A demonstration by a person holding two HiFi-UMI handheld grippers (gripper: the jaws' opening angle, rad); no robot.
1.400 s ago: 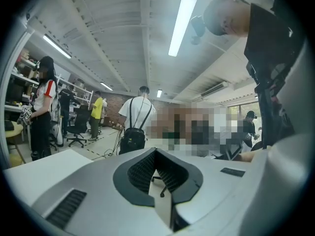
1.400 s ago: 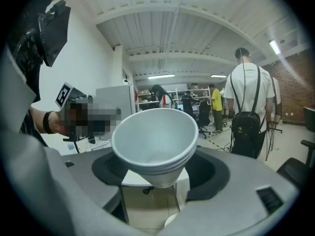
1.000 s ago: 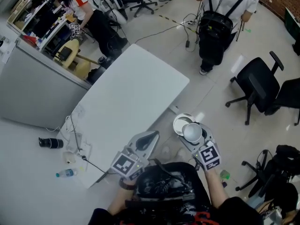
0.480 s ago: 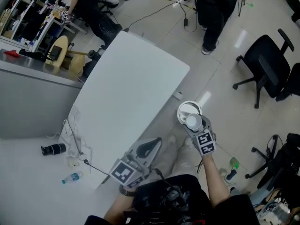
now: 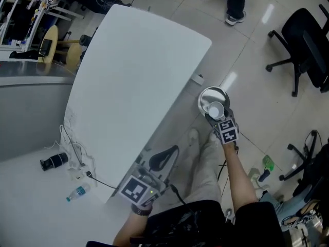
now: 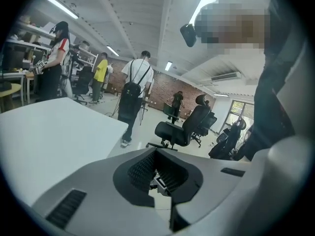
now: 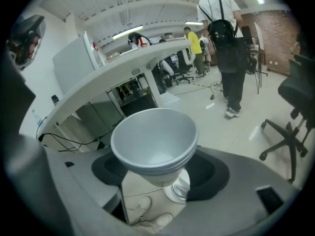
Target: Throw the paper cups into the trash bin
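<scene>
At the far left of the head view, a black cylinder (image 5: 54,161) and a water bottle (image 5: 77,193) lie on the floor (image 5: 31,210) beside the near corner of the white surface (image 5: 133,76). The surface carries nothing.

The left gripper (image 5: 163,157) sits low in the frame at the surface's near edge. In the left gripper view its ribbed fingers (image 6: 142,168) are drawn in until the tips meet, with nothing between them.

To the right, past the surface's edge, the person's pale shoes (image 5: 194,138) stand on the floor. Beside them the right gripper (image 5: 216,115) points downward, and its fingers (image 7: 211,173) are closed on the paper cups (image 7: 155,141). The cups are plain and white, tapered from a wide mouth to a narrow base, and nested one inside another. The stacked rims show as close bands just under the lip. The fingers press on the lower part of the stack. The mouth tilts toward the camera, so the inner cup's clean, empty bottom can be seen.

In the head view the paper cups (image 5: 213,109) hang over the near rim of the round, shiny trash bin (image 5: 218,92), which stands on the floor just off the surface's right edge. In the right gripper view part of its metallic rim shows directly below the cup base, between the fingers.

Farther right a black office chair (image 5: 303,45) stands well apart, and a person wearing a backpack (image 7: 224,33) stands beyond.
</scene>
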